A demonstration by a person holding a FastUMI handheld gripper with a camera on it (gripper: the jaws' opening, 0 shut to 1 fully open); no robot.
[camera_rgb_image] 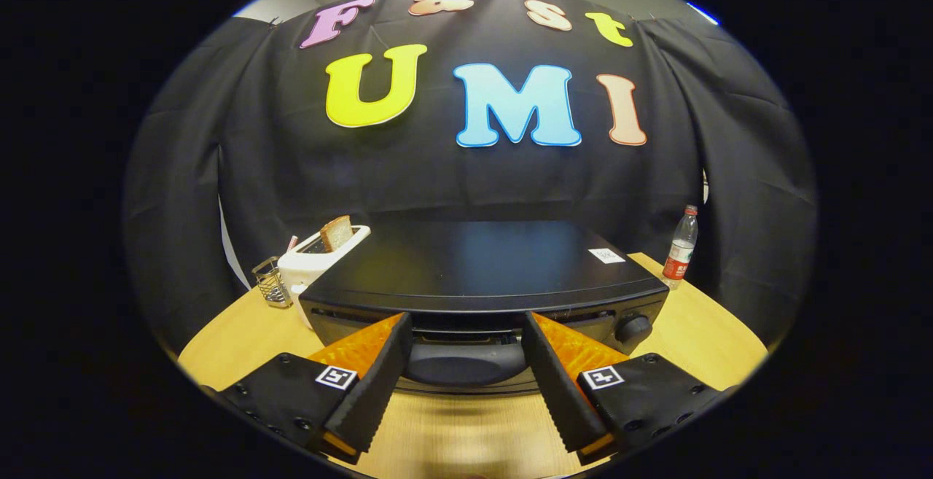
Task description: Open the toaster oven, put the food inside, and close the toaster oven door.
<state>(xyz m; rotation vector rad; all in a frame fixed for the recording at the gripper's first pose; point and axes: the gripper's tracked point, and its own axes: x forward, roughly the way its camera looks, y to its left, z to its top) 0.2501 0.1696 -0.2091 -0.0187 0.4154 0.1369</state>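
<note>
The gripper is open, its fingers spread to either side of the handle on the oven, which sits at 12 o'clock just ahead. Bread stands in a toaster at 10 o'clock; a bottle stands at 2 o'clock.

tool spread wide, astride handle | toaster oven door closed

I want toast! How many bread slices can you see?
1. One bread slice stands in the white toaster, left of the toaster oven, beyond the open fingers. More may be hidden.
</note>
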